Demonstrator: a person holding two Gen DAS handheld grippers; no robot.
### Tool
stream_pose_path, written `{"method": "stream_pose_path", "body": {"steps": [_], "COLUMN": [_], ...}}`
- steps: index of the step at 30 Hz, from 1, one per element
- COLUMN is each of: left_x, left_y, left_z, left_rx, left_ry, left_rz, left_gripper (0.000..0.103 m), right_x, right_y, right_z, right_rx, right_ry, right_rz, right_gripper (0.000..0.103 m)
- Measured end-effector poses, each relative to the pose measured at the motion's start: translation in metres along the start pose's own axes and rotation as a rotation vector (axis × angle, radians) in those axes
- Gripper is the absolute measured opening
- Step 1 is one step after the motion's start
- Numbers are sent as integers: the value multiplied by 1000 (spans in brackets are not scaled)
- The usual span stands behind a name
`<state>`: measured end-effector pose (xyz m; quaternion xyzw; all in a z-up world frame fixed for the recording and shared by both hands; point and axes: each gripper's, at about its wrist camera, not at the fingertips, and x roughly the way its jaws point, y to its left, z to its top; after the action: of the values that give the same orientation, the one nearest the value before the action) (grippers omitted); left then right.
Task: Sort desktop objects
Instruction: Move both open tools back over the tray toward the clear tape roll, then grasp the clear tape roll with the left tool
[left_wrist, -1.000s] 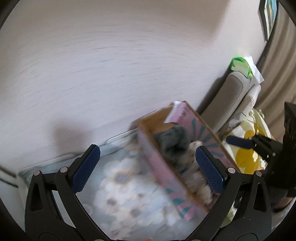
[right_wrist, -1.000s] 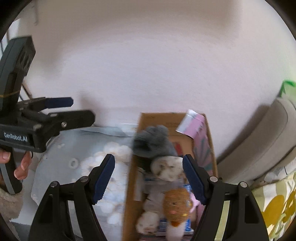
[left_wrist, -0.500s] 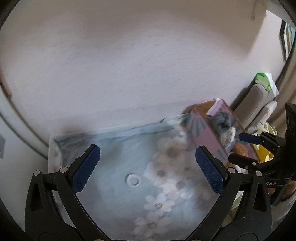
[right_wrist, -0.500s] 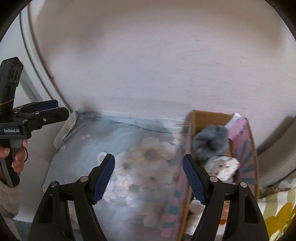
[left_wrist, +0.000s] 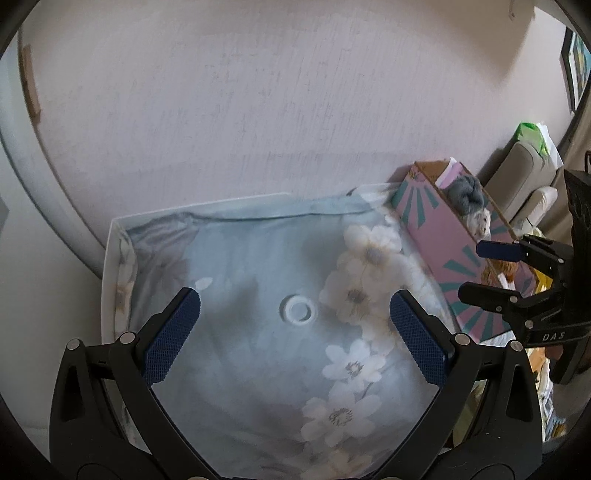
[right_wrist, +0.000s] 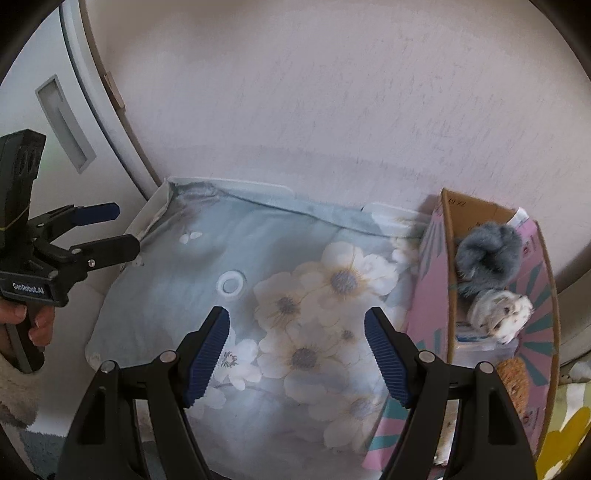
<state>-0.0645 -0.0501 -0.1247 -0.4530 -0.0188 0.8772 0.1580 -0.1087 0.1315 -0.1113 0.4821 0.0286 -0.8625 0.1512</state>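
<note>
The small white ring (left_wrist: 297, 309) lies flat on the floral cloth (left_wrist: 258, 369), dead ahead of the left gripper (left_wrist: 295, 334) and between its spread, empty fingers. The right gripper (right_wrist: 296, 354), also spread and empty, has it forward-left; the pink box (right_wrist: 480, 295) stands far right.
</note>
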Motion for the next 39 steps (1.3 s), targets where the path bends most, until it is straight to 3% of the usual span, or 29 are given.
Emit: {"method": "stream_pose_path", "body": {"steps": [5,12,19,27,28,33,34,36,39], "left_x": [10,58,95,129,131,137,137,137,137], "left_y": [7,10,0,-8,-8,-12,-12,-13,-12], "left_z": [-18,-41,-44,-55,-57,-62,-62,-62,-62], "left_rx": [29,51,101,186,190,231,238,252,262], "left_ry": [9,57,41,40,39,27,26,17,12], "left_rz": [-10,-74,-105,-90,-90,-78,-77,-73,-76], "left_gripper": [102,102,100,66,66,56,54,40,40], "right_x": [13,72,110,116,116,124,125,125,123], "right_y": [8,22,29,29,29,33,34,35,36], "right_z": [-14,-41,-42,-43,-43,-42,-42,-43,-44], "right_rx": [-11,-54,-37,-45,-54,-90,-92,-96,-98], "right_ry": [20,74,58,-40,-48,-50,-50,-57,-73], "right_rz": [-12,-26,-26,-42,-46,-39,-39,-43,-47], "right_gripper": [72,72,72,71,68,32,31,25,22]}}
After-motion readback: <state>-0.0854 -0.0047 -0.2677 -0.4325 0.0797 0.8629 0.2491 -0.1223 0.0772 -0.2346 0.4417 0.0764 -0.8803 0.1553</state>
